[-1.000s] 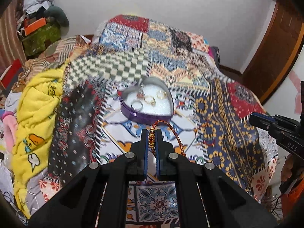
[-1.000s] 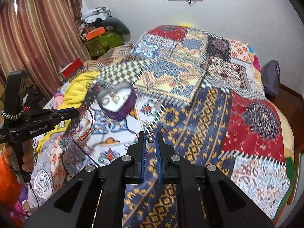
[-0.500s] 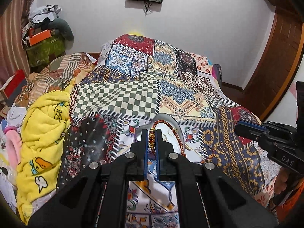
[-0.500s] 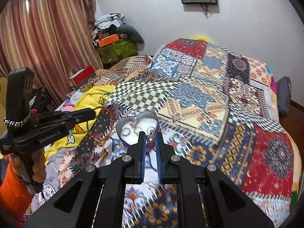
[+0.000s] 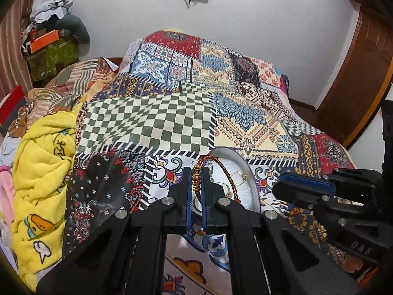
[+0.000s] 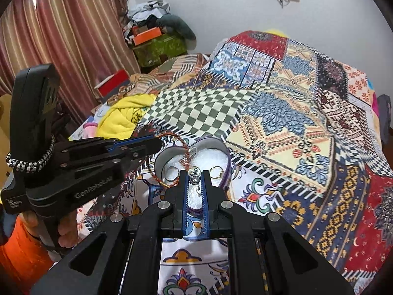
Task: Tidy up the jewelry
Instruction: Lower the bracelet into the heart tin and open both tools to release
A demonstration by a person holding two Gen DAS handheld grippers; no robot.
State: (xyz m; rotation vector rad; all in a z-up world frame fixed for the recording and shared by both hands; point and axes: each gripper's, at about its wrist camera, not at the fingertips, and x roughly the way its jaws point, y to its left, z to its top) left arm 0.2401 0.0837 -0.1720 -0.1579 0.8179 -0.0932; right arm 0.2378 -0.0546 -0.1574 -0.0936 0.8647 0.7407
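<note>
A purple heart-shaped tin (image 6: 225, 152) with a white lining lies on the patchwork bedspread and holds several rings (image 6: 216, 172). My left gripper (image 5: 196, 172) is shut on a red-and-gold braided cord bracelet (image 5: 227, 172), which hangs over the tin (image 5: 248, 169). In the right wrist view that bracelet (image 6: 176, 136) loops from the left gripper's tip (image 6: 149, 143) above the tin's left lobe. My right gripper (image 6: 194, 175) is shut on a small silver crown ring (image 6: 194, 179), just at the tin's near edge. The right gripper (image 5: 285, 188) also shows at the right of the left wrist view.
A yellow cartoon blanket (image 5: 41, 172) is bunched along the bed's left side. Boxes and clothes (image 6: 157, 39) are piled by the striped curtain (image 6: 61, 36). A wooden door (image 5: 361, 68) stands at the right. A hand with an orange sleeve (image 6: 22, 248) holds the left gripper.
Both grippers have closed in on the heart tin from either side. The bracelet now hangs over its left part and the crown ring sits at its near rim. Both grips are unchanged.
</note>
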